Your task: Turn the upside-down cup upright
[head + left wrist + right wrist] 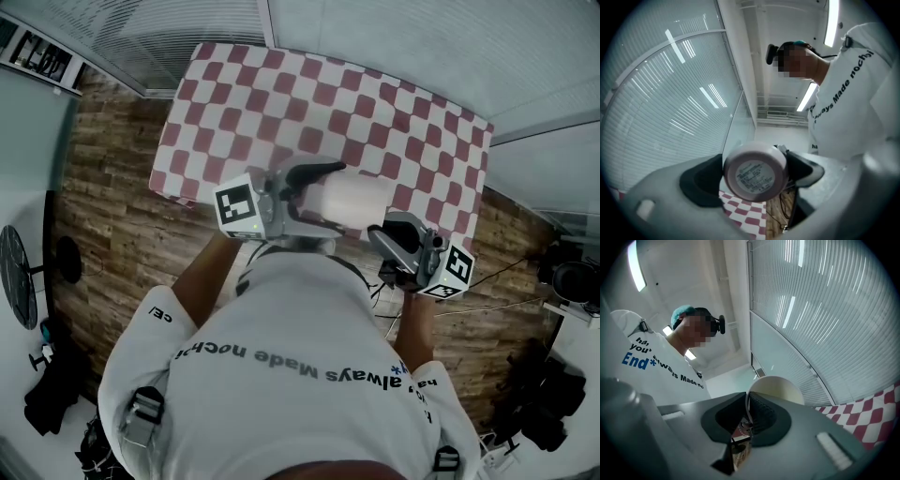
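Note:
A pale paper cup [361, 197] lies on its side in the air over the near edge of the red-and-white checked table [281, 103], between my two grippers. My left gripper [323, 197] is shut on the cup's bottom end. In the left gripper view the labelled base of the cup [755, 174] faces the camera, between the left gripper's [754, 164] two dark pads. My right gripper [384, 232] is shut on the cup's rim. In the right gripper view the cup's thin wall runs between the right gripper's [747, 414] pads, and the open mouth of the cup [780, 390] shows just beyond them.
The table stands on a wooden floor [112, 225]. Glass walls with blinds [197, 28] close off the far side. A dark fan [19, 277] stands at the left, and cables and dark gear [562, 281] lie at the right. The person's white-shirted body fills the near side.

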Available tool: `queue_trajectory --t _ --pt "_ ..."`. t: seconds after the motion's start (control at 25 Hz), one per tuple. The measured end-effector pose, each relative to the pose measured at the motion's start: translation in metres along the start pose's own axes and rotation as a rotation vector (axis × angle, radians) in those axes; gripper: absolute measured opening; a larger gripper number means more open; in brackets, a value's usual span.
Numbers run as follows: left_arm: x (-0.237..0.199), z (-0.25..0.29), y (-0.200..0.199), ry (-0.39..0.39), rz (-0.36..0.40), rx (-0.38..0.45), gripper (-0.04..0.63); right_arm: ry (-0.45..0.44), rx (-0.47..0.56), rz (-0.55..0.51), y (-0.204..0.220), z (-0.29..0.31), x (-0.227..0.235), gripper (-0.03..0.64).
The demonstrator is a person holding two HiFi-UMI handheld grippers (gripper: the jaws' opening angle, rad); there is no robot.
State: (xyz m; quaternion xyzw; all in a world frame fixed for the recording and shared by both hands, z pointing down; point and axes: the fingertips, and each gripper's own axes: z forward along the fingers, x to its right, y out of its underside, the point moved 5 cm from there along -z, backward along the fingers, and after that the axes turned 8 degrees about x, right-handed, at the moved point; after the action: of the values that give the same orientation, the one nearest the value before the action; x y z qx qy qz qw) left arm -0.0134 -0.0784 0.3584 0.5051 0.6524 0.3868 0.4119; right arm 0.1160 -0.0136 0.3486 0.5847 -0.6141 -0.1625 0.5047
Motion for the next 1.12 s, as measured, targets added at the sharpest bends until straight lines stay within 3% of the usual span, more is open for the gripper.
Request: queue_trajectory --t 0.48,0.72,0.96,1.12 --pt "-0.003 -0.001 -0.007 -0.018 -0.025 0.024 0.417 0.01 -0.016 -0.036 -0.005 0.005 -0.002 0.053" --pt "-0.008 -0.004 -0.007 -0.044 -0.031 0.03 0.416 0.036 -0.091 -0.085 -0.004 0.005 -0.003 0.12" --pt "-0.012 -0.008 -0.005 -0.058 -0.051 0.05 0.414 0.071 -0.136 -0.126 -0.003 0.009 -0.002 0.146" --pt "-0.014 -0.01 -0.005 -0.069 -0.05 0.05 0.414 0.114 -0.233 -0.2 -0.002 0.01 -0.003 0.178"
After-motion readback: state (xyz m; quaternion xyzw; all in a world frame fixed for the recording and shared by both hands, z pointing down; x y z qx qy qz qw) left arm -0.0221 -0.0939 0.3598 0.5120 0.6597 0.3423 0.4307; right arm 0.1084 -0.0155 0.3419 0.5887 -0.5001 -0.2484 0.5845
